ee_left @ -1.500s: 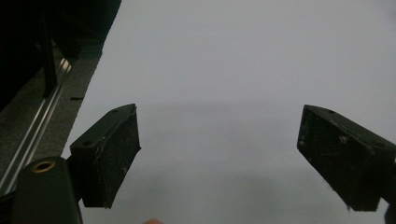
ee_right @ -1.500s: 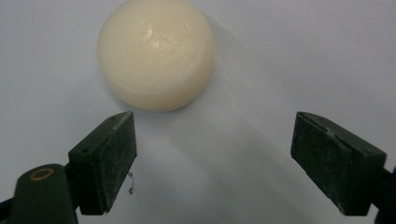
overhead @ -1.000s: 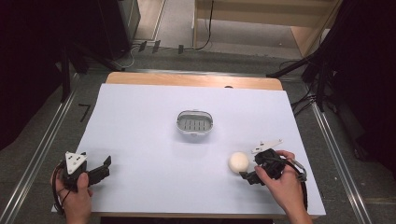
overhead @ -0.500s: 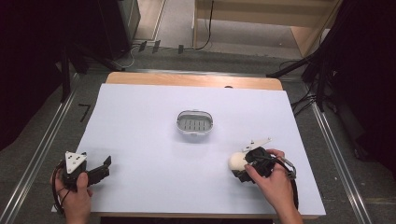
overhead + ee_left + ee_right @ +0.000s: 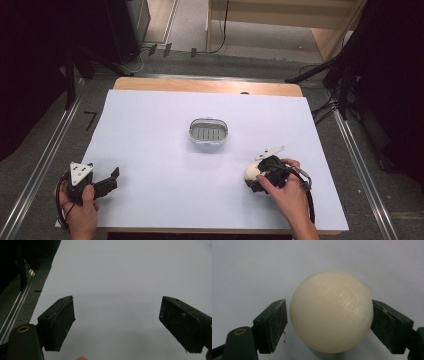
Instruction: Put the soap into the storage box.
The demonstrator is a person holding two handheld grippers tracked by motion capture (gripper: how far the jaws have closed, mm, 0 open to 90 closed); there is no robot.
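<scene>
Since a second ago the right tongs (image 5: 256,176) have slid leftward up to the cream ball (image 5: 251,172); the ball itself has hardly shifted, and the left tongs (image 5: 111,178) sit where they were.

Near edge, left: a hand (image 5: 82,210) holds the left tongs low over the white tabletop (image 5: 150,135), by its front left corner. In the left gripper view the jaws stand spread wide, bare tabletop between them.

Near edge, right: the other hand (image 5: 285,192) holds the right tongs at the ball, which rests on the tabletop toward the front right. In the right gripper view the ball (image 5: 331,311) sits squarely between the jaws; the right jaw is at its side, the left jaw just beside it with perhaps a sliver of gap. Bracketing it, firm pinch not certain.

Farther off, mid-tabletop: a small oval metal basket (image 5: 208,131), well apart from the ball and both tongs.
</scene>
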